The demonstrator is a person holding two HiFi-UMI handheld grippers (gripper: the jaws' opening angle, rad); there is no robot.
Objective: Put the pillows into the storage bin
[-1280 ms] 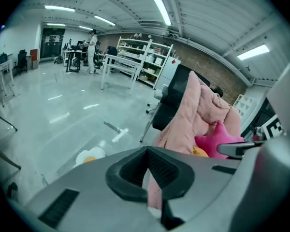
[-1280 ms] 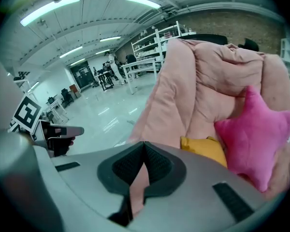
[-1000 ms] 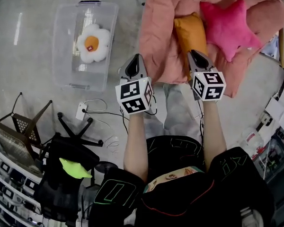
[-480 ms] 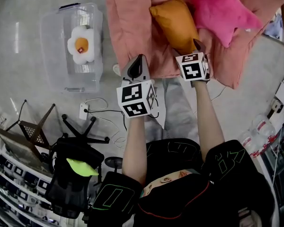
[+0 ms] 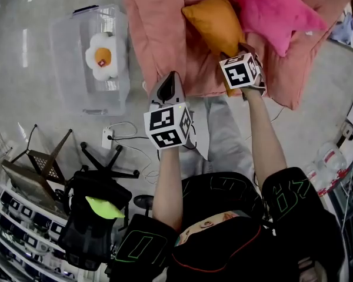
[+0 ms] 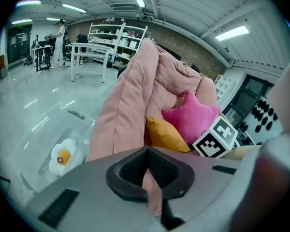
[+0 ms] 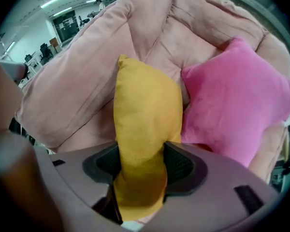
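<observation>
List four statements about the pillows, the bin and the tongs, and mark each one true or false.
1. The flower pillow lies in the bin. True.
2. The right tongs are empty. False: the orange pillow sits between their jaws, which have just been closing on it.
3. The left tongs are shut with nothing in them. True.
4. The star pillow is in the bin. False: it lies on the pink cushion, beside the orange pillow.
</observation>
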